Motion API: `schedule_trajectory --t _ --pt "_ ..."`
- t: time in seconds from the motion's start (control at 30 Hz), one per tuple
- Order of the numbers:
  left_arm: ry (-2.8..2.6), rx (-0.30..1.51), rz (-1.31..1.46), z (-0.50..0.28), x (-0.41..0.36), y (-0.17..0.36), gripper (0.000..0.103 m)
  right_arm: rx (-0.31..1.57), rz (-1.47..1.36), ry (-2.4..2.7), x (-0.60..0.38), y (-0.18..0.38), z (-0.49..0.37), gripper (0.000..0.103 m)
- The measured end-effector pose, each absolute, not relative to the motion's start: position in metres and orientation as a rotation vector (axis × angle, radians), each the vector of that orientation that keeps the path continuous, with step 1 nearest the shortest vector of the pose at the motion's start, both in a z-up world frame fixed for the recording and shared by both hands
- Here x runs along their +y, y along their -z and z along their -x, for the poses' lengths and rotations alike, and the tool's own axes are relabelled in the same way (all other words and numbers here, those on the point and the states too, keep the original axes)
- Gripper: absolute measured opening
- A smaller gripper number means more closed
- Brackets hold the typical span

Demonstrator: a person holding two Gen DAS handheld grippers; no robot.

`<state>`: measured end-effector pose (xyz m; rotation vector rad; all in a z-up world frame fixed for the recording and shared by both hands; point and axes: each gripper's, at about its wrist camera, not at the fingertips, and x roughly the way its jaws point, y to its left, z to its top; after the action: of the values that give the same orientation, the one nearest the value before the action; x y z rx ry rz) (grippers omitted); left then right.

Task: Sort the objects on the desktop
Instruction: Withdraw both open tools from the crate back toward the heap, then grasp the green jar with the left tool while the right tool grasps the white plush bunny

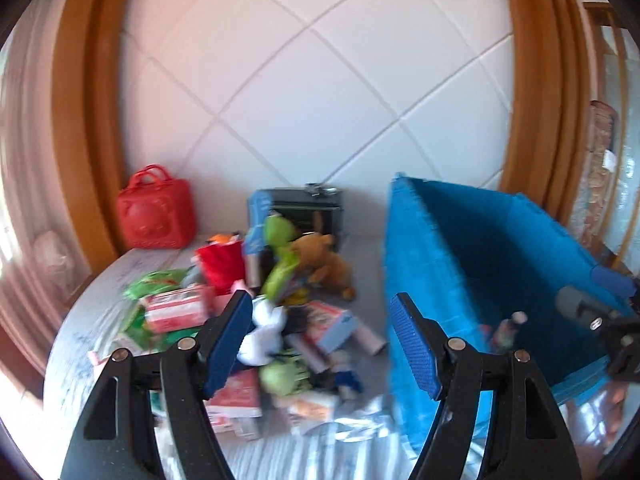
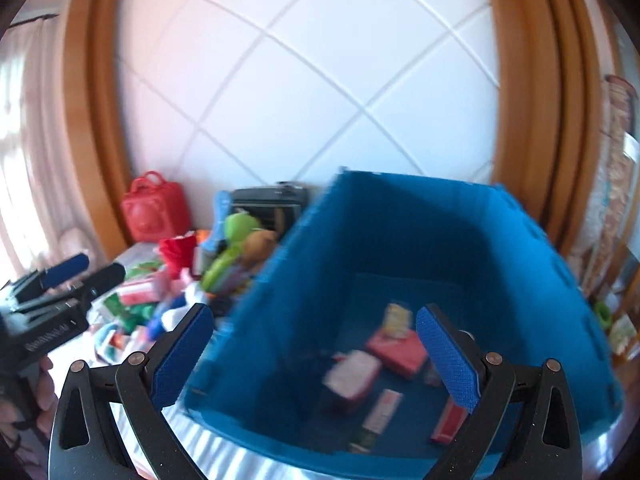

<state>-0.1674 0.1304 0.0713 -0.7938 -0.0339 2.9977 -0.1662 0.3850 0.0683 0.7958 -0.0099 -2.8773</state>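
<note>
Now, your left gripper (image 1: pixel 320 336): fingers apart, empty, over the toy pile (image 1: pixel 280 280).
Your right gripper (image 2: pixel 316 352): fingers apart, empty, above the bin (image 2: pixel 400 240).
Bin: right of pile, holding boxes (image 2: pixel 396 348).

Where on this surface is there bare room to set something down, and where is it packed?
Bare striped cloth lies left of the pile, below the red bag, and in front between the pile and the blue bin. The bin's far floor is open. The pile around the white toy is crowded.
</note>
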Motion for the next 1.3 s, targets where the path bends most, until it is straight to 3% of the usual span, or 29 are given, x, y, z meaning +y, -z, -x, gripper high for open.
schedule_trajectory --t 0.27,0.6,1.03,1.3 --pt "-3.086 -0.103 0.911 0.175 -0.024 -0.039 0.071 0.002 -0.737 2.806 0.266 -0.069 0.178 0.103" --pt "-3.102 -0.109 1.010 0.197 -0.159 -0.004 0.071 -0.150 -0.987 2.786 0.168 -0.011 0.221 0.103" --pt "-2.955 -0.122 1.264 0.242 -0.157 0.063 0.071 -0.180 -1.253 2.681 0.164 0.064 0.275 0.103" --pt "-2.896 0.058 1.378 0.279 -0.107 0.110 0.071 -0.135 -1.348 2.541 0.161 0.108 0.315 0.103"
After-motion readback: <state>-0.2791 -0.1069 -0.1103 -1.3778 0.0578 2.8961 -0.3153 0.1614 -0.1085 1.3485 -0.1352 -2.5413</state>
